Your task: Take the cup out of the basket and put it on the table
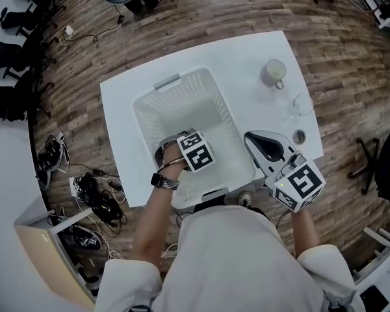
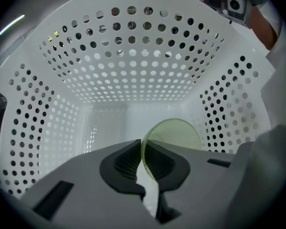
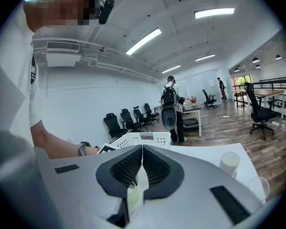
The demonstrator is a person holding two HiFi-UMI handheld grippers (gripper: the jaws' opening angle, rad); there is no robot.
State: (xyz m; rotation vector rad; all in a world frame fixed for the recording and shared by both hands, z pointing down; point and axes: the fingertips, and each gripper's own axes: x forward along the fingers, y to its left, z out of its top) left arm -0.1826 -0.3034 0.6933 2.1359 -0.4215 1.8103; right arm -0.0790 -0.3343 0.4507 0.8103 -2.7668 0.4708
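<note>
A white perforated basket (image 1: 157, 99) stands on the white table (image 1: 247, 54). My left gripper (image 2: 143, 152) reaches down into it; in the head view its marker cube (image 1: 197, 151) hides the jaws. Inside the basket (image 2: 133, 56) the jaws are shut on the rim of a pale green cup (image 2: 176, 133), which lies tilted near the right wall. My right gripper (image 1: 252, 137) hovers over the table's front right part beside the basket. Seen in its own view, this gripper (image 3: 142, 149) is shut with nothing in it.
A pale mug (image 1: 275, 72), a clear glass (image 1: 302, 104) and a small round cup (image 1: 299, 137) stand along the table's right side. The mug (image 3: 229, 162) also shows ahead of the right gripper. Cables and chairs lie on the wooden floor (image 1: 65, 168) at left. A person with a backpack (image 3: 170, 104) stands beyond the table.
</note>
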